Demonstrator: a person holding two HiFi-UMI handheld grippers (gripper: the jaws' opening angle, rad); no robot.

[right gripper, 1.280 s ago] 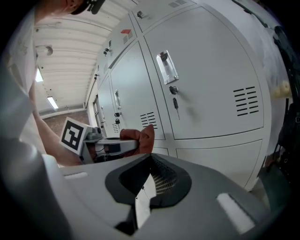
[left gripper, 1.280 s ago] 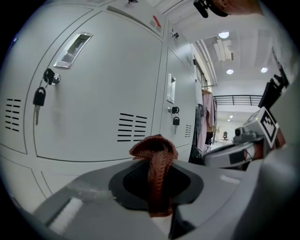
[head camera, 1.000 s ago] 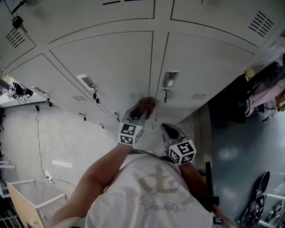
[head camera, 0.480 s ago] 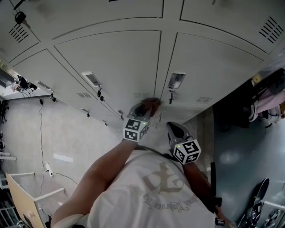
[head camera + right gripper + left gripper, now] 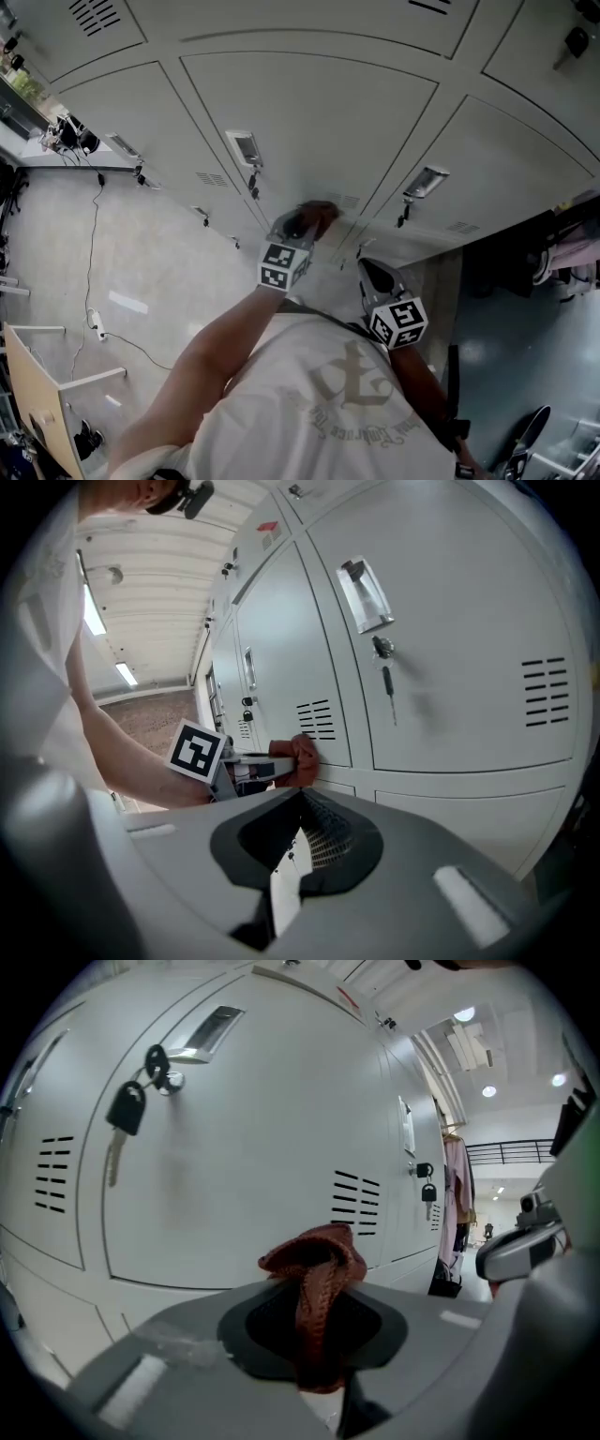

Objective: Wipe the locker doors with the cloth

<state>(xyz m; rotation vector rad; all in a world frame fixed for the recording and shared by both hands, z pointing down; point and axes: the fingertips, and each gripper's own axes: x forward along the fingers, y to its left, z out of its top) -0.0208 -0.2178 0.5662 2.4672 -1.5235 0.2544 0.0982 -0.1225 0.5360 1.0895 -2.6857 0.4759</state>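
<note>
Grey locker doors (image 5: pixel 309 122) fill the head view, with hanging clothes (image 5: pixel 572 244) at their right end. The left gripper (image 5: pixel 302 225) is clamped on a reddish-brown cloth (image 5: pixel 316 212), bunched lengthwise along the jaws with its tip toward a door. Only the right gripper view shows the cloth touching the door below the vent slots (image 5: pixel 317 720). The right gripper (image 5: pixel 302 829) hangs near, jaws together and empty. A black-fobbed key (image 5: pixel 125 1110) dangles from a lock.
</note>
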